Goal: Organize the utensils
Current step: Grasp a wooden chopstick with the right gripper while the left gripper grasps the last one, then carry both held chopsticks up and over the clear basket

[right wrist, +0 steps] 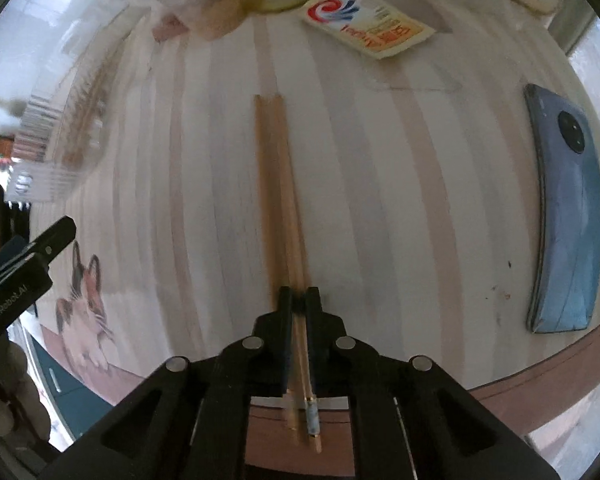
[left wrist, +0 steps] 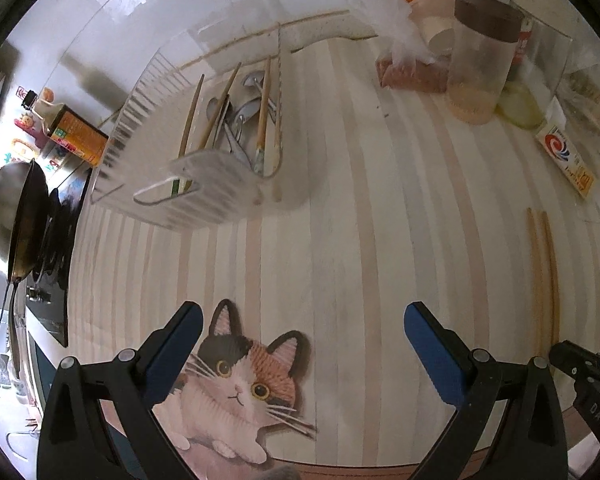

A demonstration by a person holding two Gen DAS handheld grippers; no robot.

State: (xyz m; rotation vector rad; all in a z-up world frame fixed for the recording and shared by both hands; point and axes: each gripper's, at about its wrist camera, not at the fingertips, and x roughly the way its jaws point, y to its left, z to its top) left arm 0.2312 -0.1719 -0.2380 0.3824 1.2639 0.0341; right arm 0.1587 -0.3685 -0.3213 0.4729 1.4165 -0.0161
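Soft daylight washes both fisheye views, glaring white on the tiled wall (left wrist: pixel 112 4) beyond the pale striped table (left wrist: pixel 340 200), whose edges bow hard toward dark vignetted corners, while the clear plastic utensil rack (right wrist: pixel 56 148) smears into motion blur.

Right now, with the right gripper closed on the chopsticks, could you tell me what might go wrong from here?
1. The right gripper pinches the pair of chopsticks near one end, so the long free part could sag, swing or splay when lifted.
2. The clear utensil basket already holds spoons and other chopsticks, so the tips might catch on them or on its rim.
3. The phone lies close by; a swing could knock it.
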